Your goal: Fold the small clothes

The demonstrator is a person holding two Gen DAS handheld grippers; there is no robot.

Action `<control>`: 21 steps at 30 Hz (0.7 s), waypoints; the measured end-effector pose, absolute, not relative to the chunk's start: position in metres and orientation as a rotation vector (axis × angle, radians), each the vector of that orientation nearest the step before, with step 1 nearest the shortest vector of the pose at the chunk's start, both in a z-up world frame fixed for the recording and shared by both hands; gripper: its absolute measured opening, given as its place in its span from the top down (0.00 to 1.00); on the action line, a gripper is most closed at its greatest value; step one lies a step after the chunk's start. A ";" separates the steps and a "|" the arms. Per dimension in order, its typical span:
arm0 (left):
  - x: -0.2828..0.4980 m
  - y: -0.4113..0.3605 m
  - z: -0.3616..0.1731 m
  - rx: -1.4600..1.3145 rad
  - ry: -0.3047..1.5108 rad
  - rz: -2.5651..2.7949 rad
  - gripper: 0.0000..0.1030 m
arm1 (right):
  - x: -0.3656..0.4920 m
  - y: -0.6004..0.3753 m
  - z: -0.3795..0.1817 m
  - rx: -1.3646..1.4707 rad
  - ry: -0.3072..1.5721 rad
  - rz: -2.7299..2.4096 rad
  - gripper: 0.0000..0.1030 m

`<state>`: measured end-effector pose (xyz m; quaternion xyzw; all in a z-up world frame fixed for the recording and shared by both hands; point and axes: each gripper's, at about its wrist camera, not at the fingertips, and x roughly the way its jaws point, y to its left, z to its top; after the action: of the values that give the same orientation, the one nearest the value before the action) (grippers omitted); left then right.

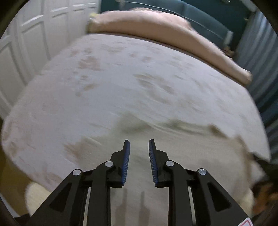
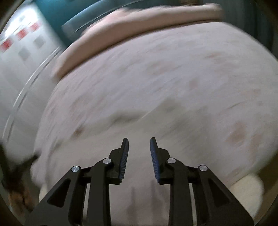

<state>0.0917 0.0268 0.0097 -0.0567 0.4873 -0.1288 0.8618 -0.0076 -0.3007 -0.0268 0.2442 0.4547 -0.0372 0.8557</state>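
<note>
A pale beige garment (image 1: 173, 139) lies spread flat on the bed, its far edge showing as a dark crease line; it also shows in the right wrist view (image 2: 139, 125). My left gripper (image 1: 139, 142) is open and empty, hovering over the near part of the cloth. My right gripper (image 2: 139, 140) is open and empty, also above the cloth. Both views are blurred by motion.
The bed (image 1: 121, 78) has a light patterned cover with faint brown marks. Peach pillows (image 1: 156, 29) lie along its far edge. White cupboard doors (image 1: 26, 43) stand to the left. A teal headboard (image 1: 199, 13) is behind the pillows.
</note>
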 end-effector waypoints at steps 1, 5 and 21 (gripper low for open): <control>0.082 0.016 0.005 -0.125 1.049 -0.309 0.78 | -0.008 -0.280 -0.033 0.492 0.997 -0.016 0.75; 0.052 -0.020 -0.042 -0.119 1.221 -0.392 0.78 | -0.020 -0.205 -0.072 0.338 1.136 0.175 0.78; 0.027 0.025 -0.061 0.011 1.245 -0.194 0.74 | -0.083 -0.326 -0.055 0.489 1.063 -0.224 0.78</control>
<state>0.0269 0.0250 -0.0610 0.0050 0.5820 -0.0906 0.8081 -0.0827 -0.3257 -0.0553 0.2302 0.5007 -0.1056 0.8278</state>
